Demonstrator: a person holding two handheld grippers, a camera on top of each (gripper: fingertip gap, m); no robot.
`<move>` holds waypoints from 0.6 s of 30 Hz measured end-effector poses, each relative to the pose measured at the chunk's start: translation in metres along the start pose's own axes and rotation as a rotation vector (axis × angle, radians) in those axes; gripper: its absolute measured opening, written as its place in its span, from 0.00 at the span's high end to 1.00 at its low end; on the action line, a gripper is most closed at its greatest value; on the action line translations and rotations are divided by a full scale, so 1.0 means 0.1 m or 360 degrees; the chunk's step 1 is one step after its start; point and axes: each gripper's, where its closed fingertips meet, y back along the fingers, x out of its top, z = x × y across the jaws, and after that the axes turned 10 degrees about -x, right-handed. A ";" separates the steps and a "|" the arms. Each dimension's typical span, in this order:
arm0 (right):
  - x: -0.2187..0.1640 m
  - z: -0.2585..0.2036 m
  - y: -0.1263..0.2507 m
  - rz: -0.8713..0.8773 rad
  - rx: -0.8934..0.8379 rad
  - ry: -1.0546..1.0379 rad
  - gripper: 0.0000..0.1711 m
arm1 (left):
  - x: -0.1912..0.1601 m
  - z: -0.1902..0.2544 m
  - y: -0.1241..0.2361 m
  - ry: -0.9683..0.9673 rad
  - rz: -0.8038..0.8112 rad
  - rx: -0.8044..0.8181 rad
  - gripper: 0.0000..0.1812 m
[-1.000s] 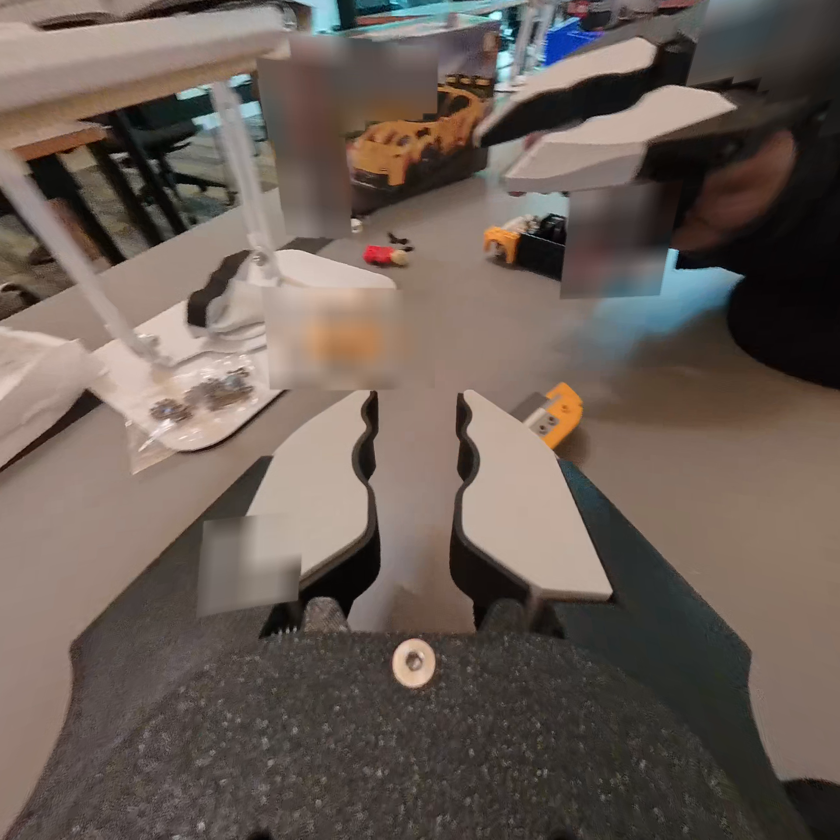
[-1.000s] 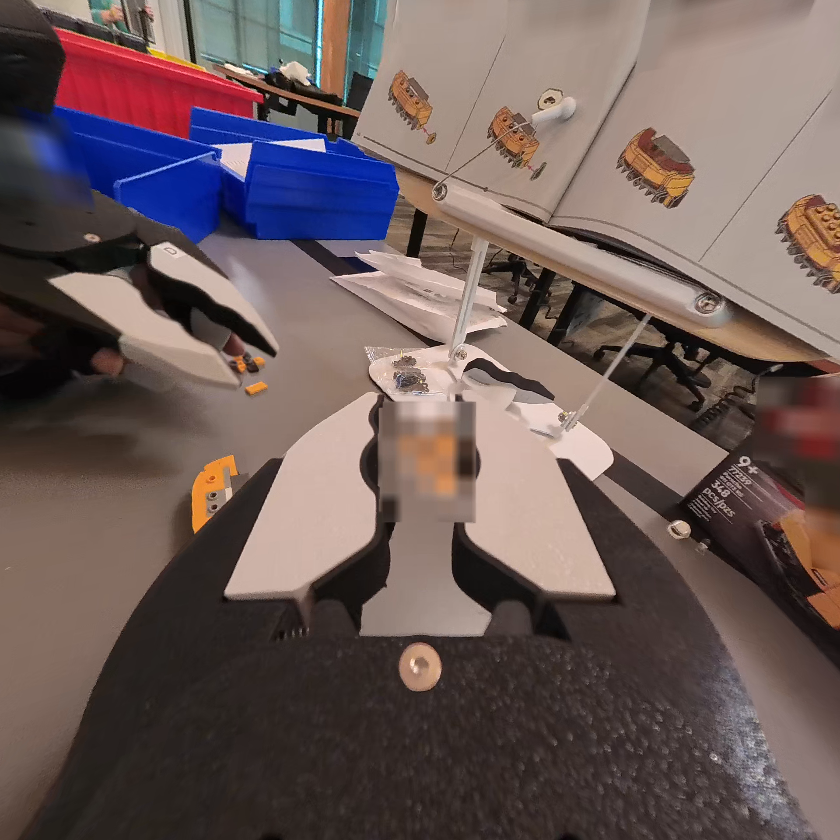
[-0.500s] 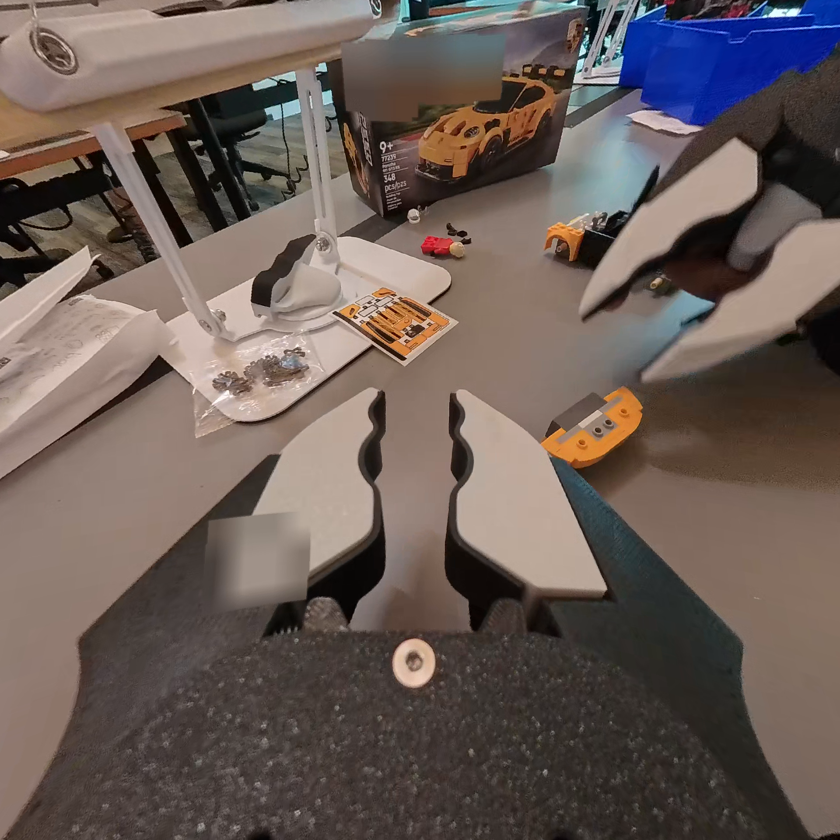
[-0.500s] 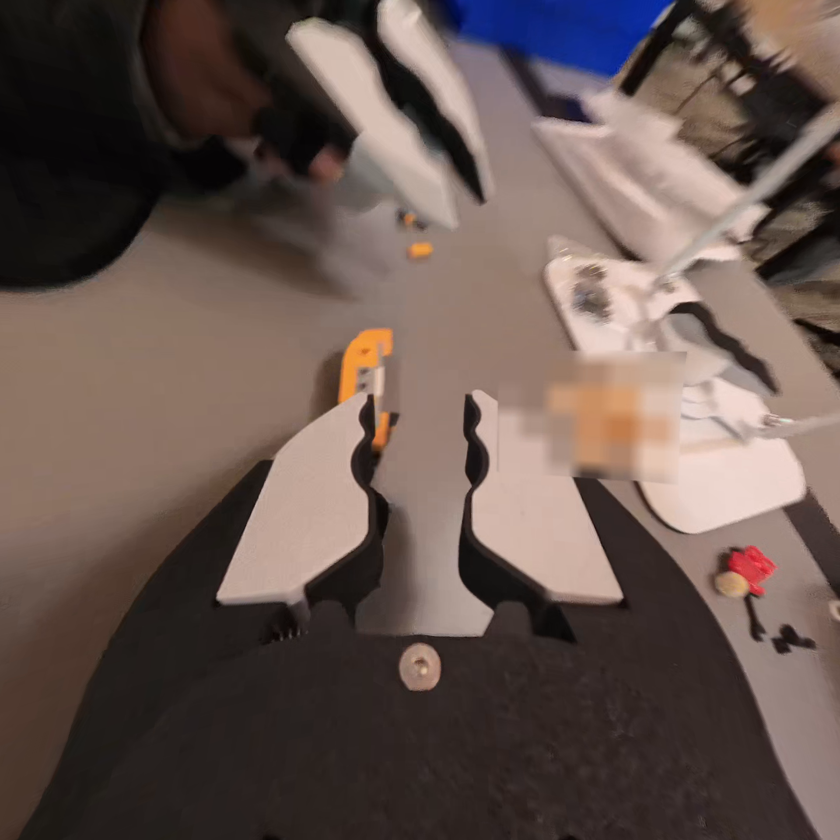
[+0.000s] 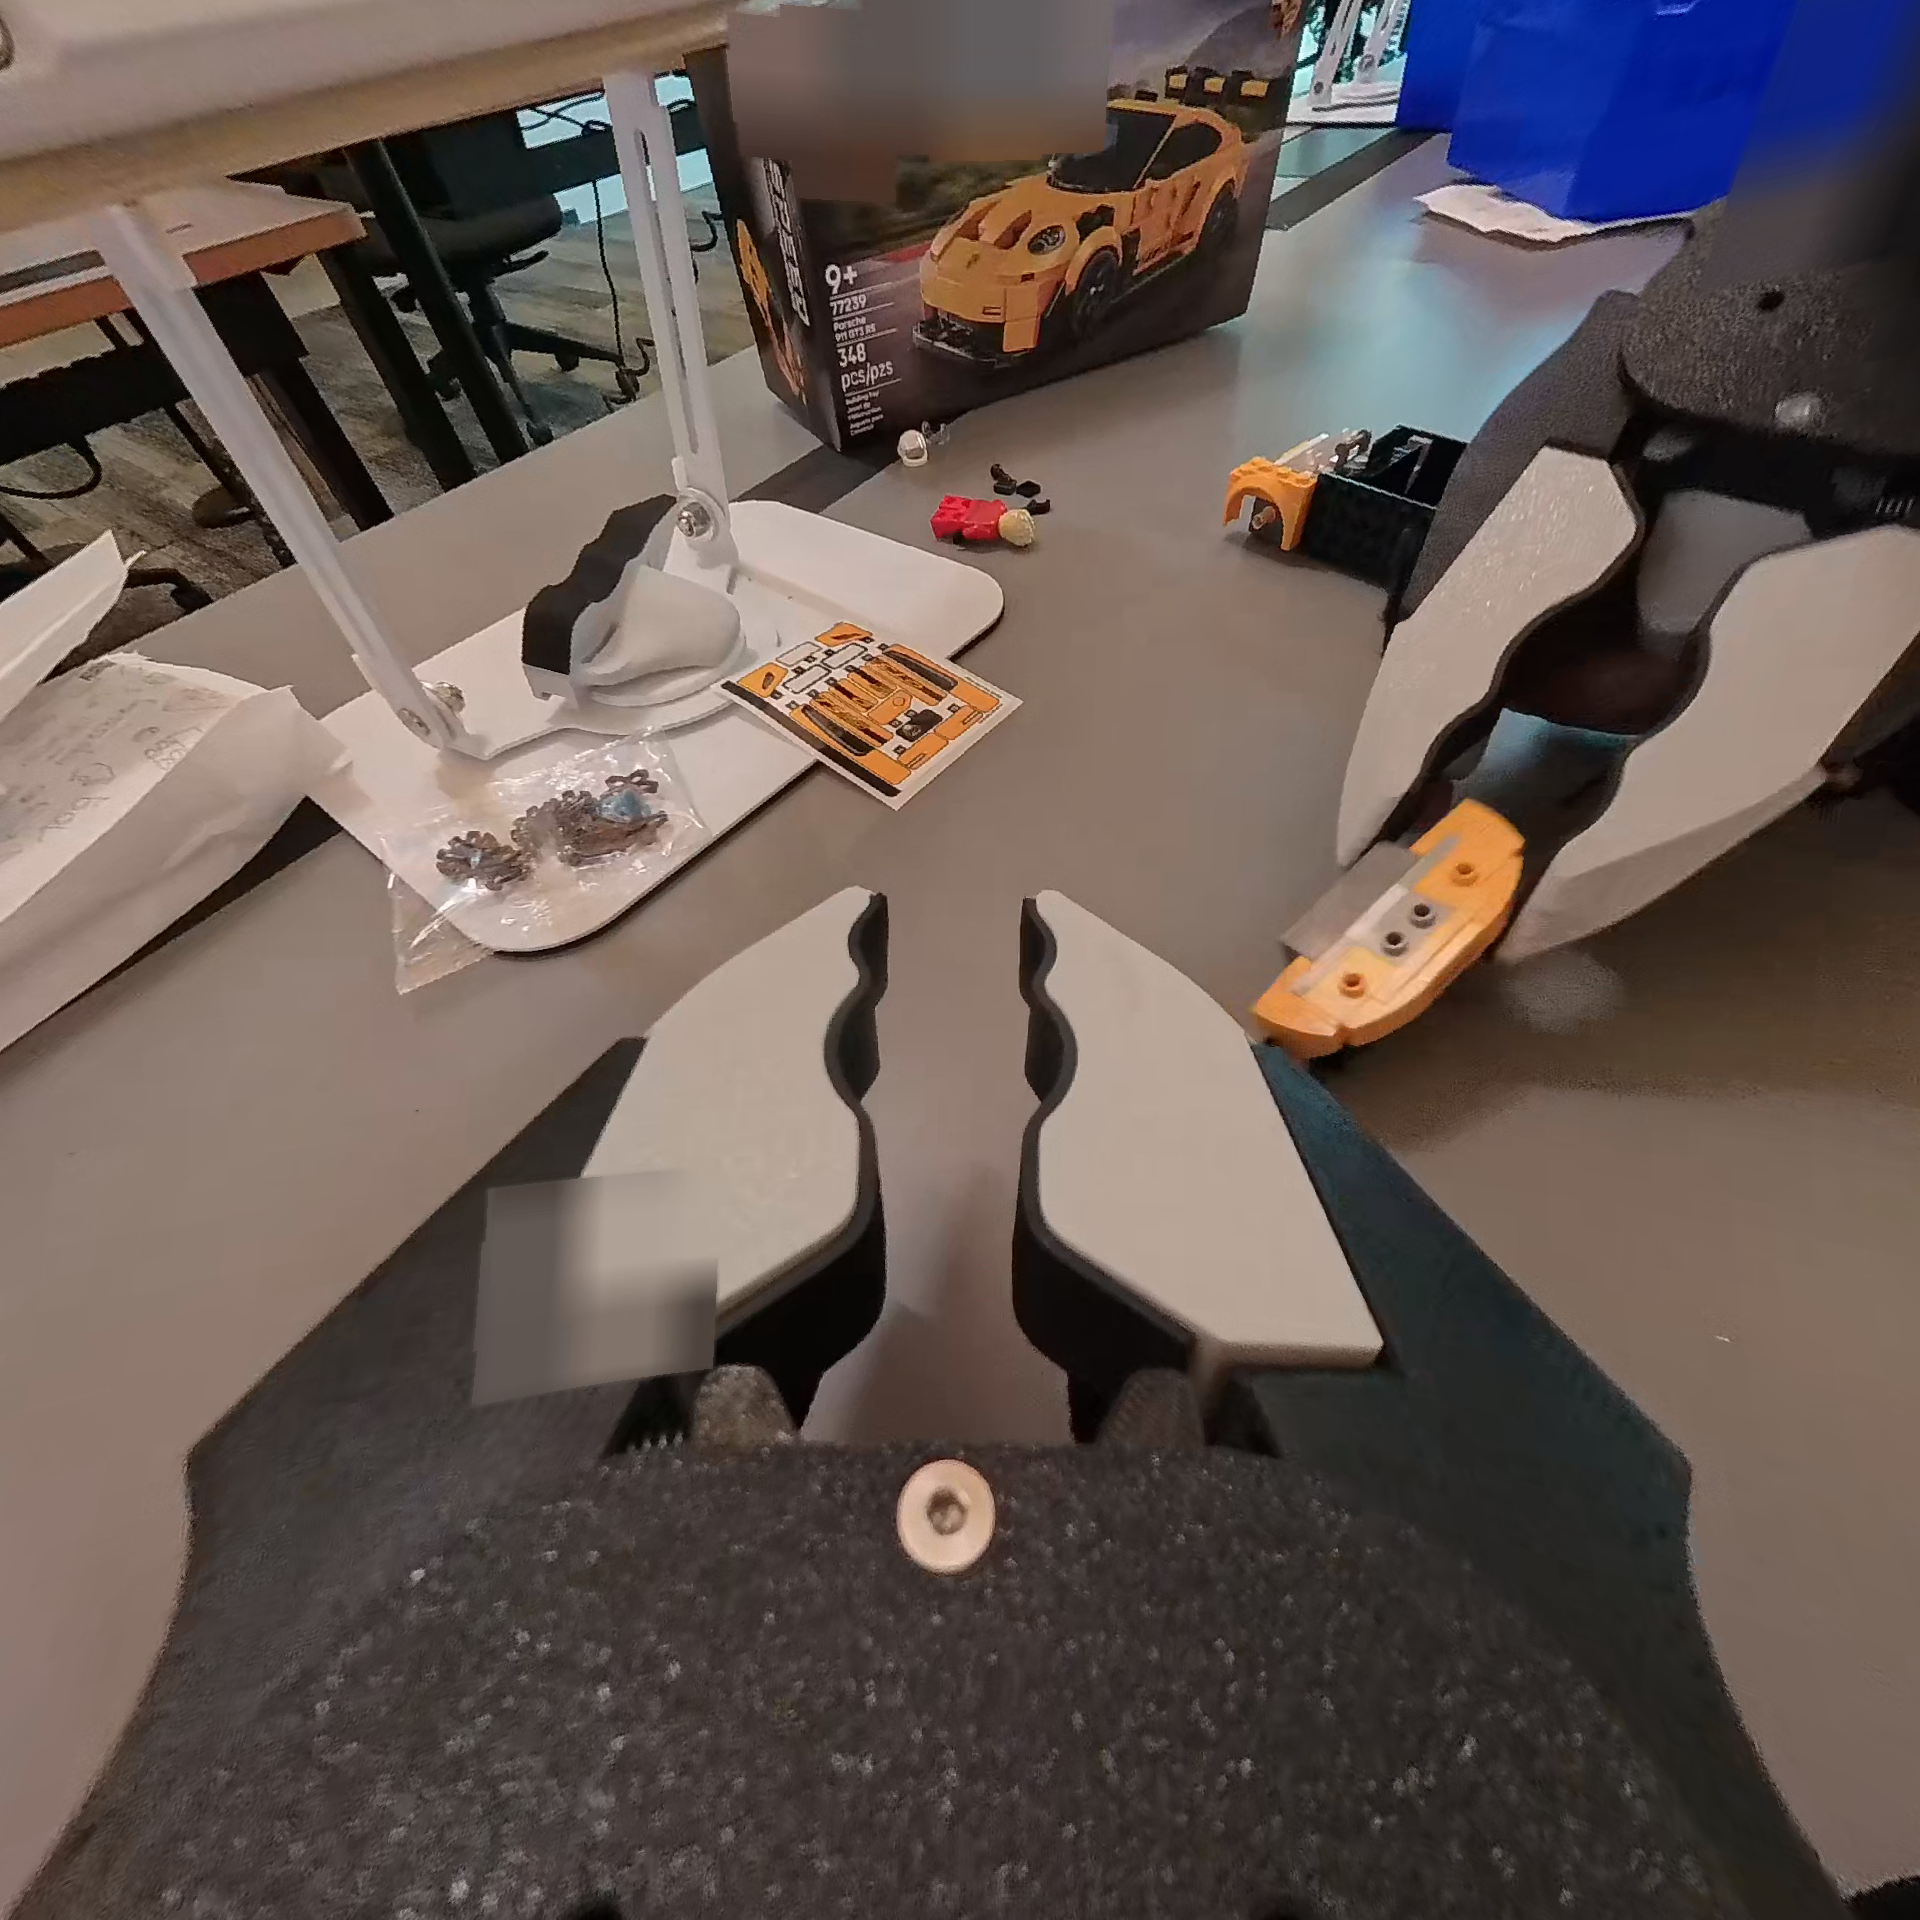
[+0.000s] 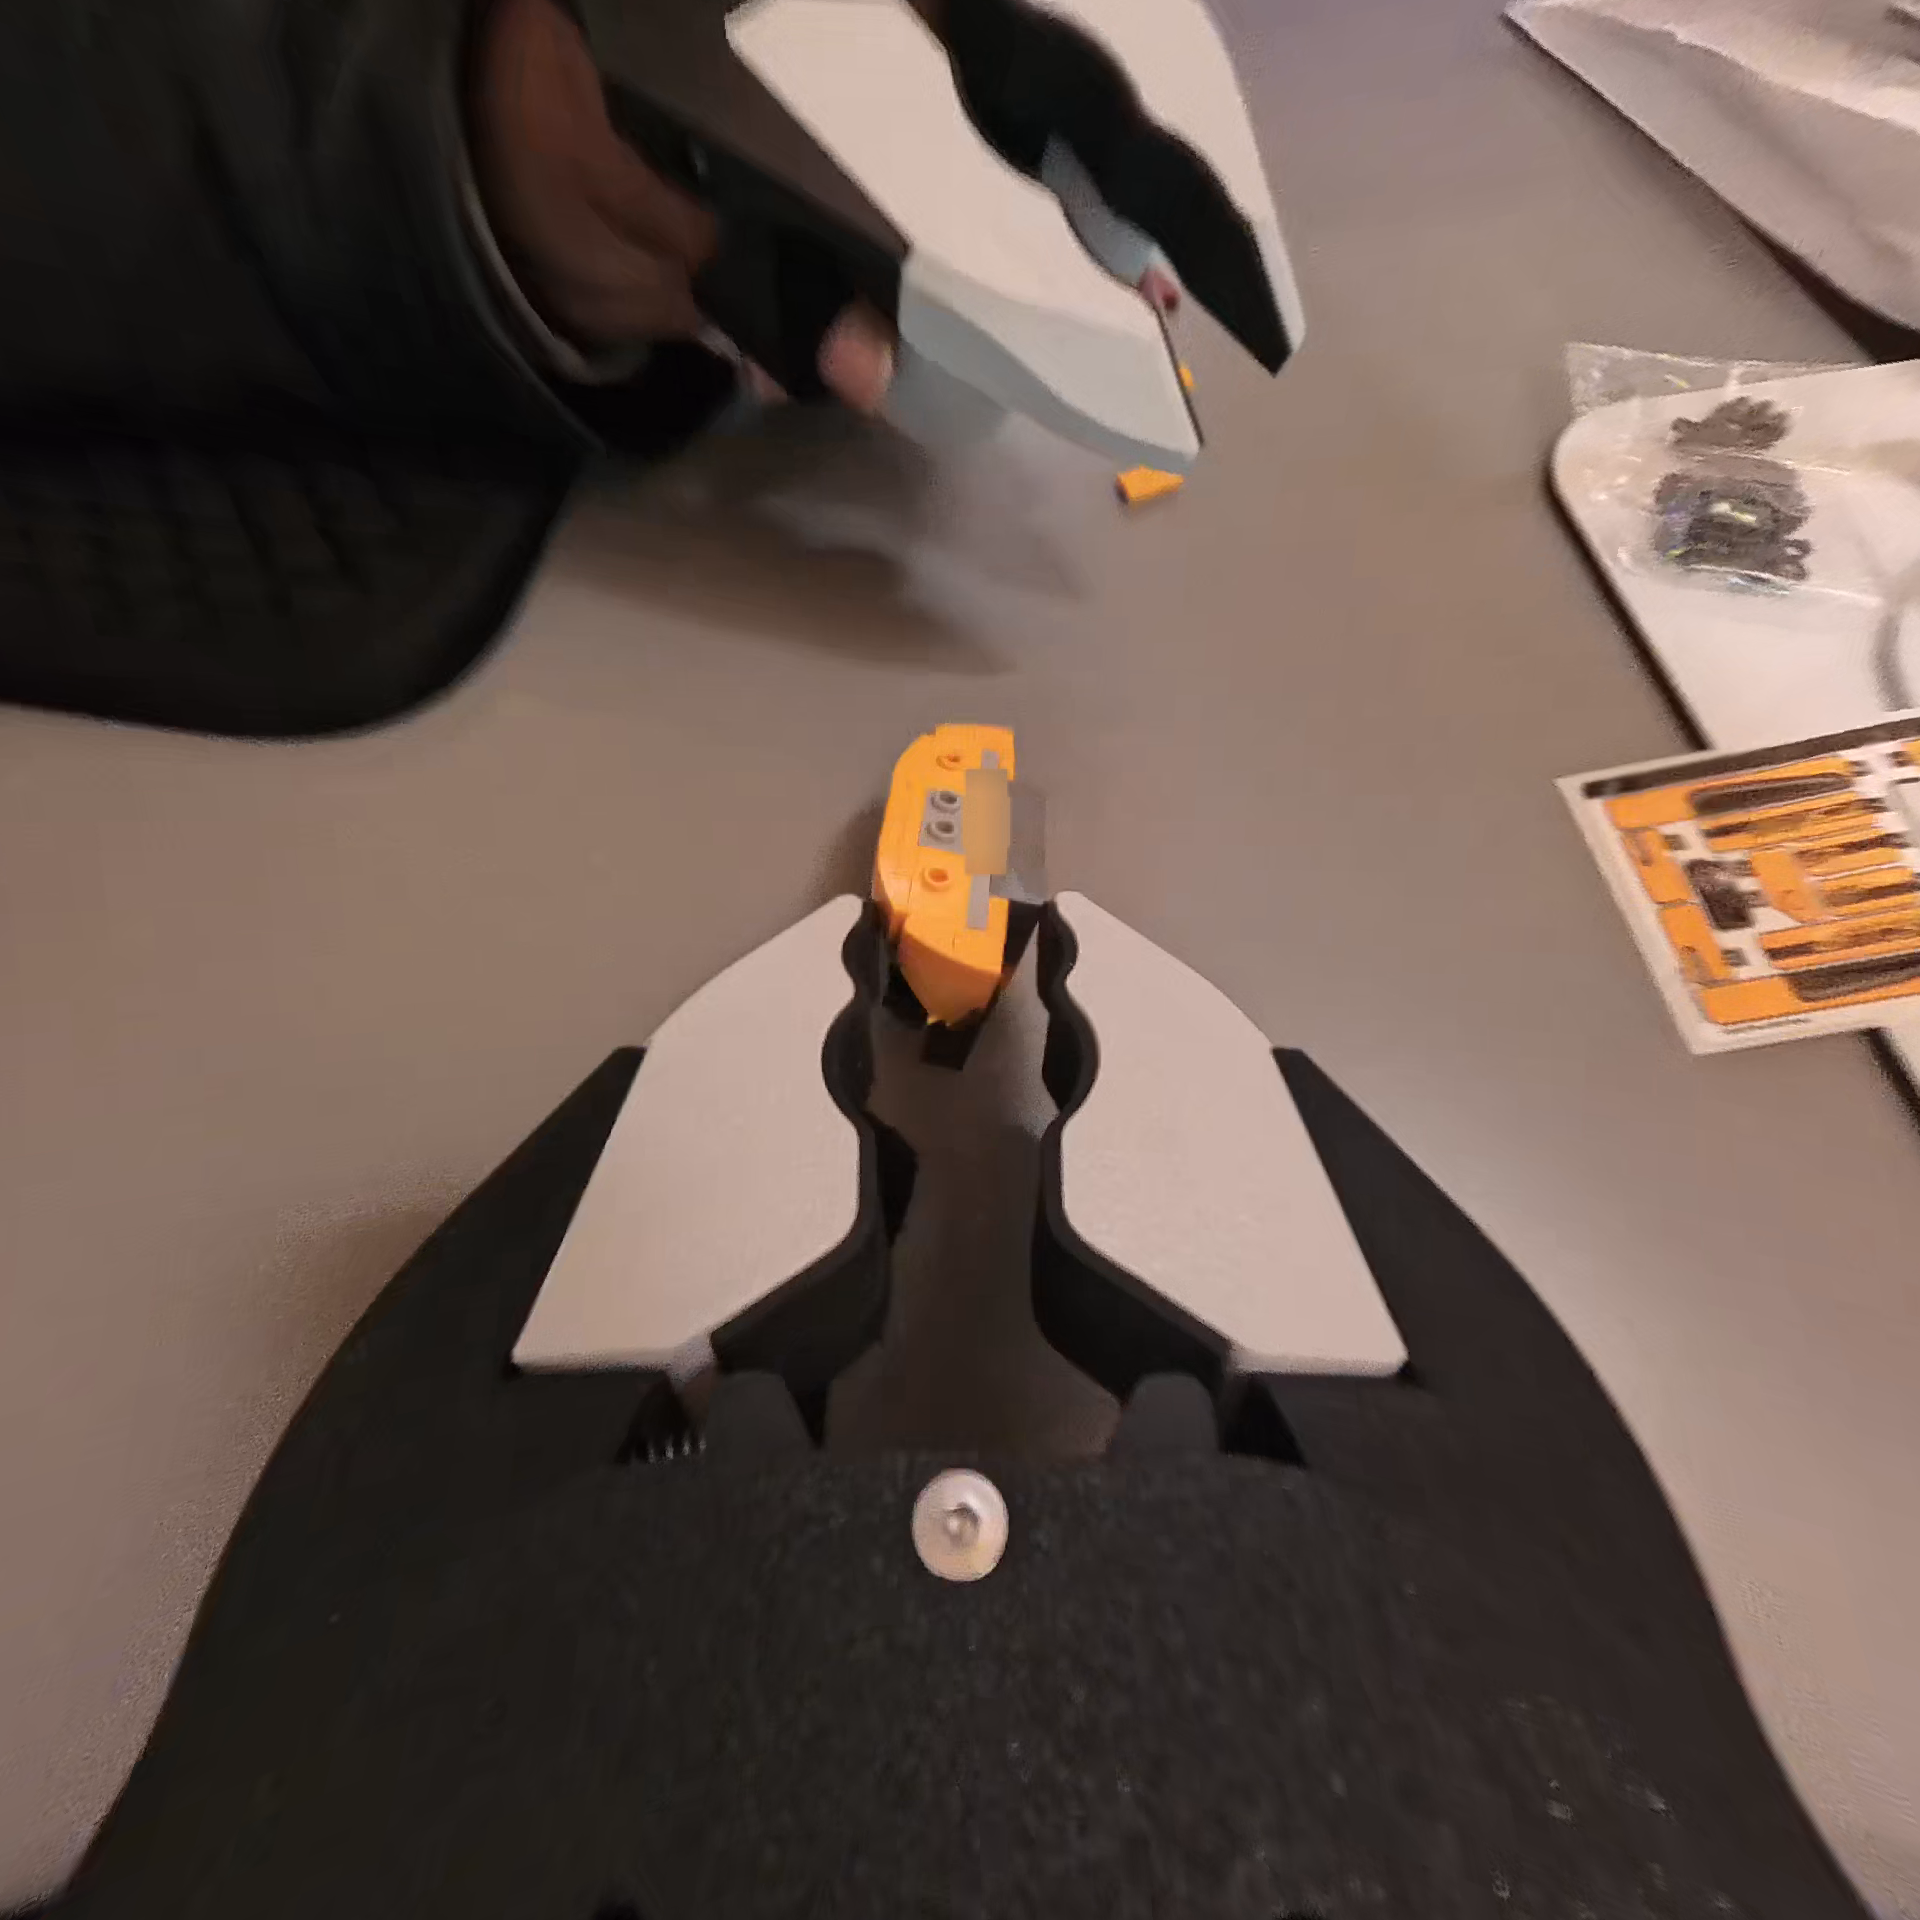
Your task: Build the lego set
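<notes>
At the far left of the left wrist view lies a white paper bag (image 5: pixel 125 769) on the grey table (image 5: pixel 1143 644). Next to it a white stand base (image 5: pixel 894 592) carries two slanted white struts, with a clear bag of small dark parts (image 5: pixel 551 831) on its near corner and an orange-and-black sticker sheet (image 5: pixel 873 712) overlapping its right edge. Behind stands the set's box (image 5: pixel 997 239), printed with a yellow car; before it lies a red minifigure (image 5: pixel 982 520).

In the middle, the left gripper (image 5: pixel 951 909) hovers over bare table, its fingers spread with nothing between them.

To the right sits the lego sub-assembly (image 5: pixel 1392 935): a curved orange body piece with a grey plate set in its top and studs showing. It rests on the table, and the right gripper (image 5: pixel 1434 894) is lowered over it, its fingers parted and straddling the far end. In the right wrist view the piece (image 6: pixel 951 862) reaches in between the fingertips; whether they touch it cannot be told. Farther back lies an orange-and-black partial build (image 5: pixel 1340 499).
</notes>
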 end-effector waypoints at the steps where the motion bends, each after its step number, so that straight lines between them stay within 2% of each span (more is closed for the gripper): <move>1: 0.05 -0.03 0.05 0.0049 0.0073 -0.0067 0.83 | 0.00 0.00 0.00 0.0002 -0.0001 -0.0004 0.87; 4: 0.15 -0.05 0.15 0.0156 0.0198 -0.0199 0.83 | -0.01 0.01 -0.01 -0.0006 -0.0013 -0.0009 0.87; 9: 0.16 -0.05 0.18 0.0181 0.0268 -0.0275 0.83 | -0.03 0.03 -0.02 -0.0021 -0.0031 -0.0020 0.87; 18: 0.16 -0.03 0.19 0.0197 0.0275 -0.0310 0.83 | 0.00 0.16 -0.05 -0.0077 -0.0013 -0.0126 0.88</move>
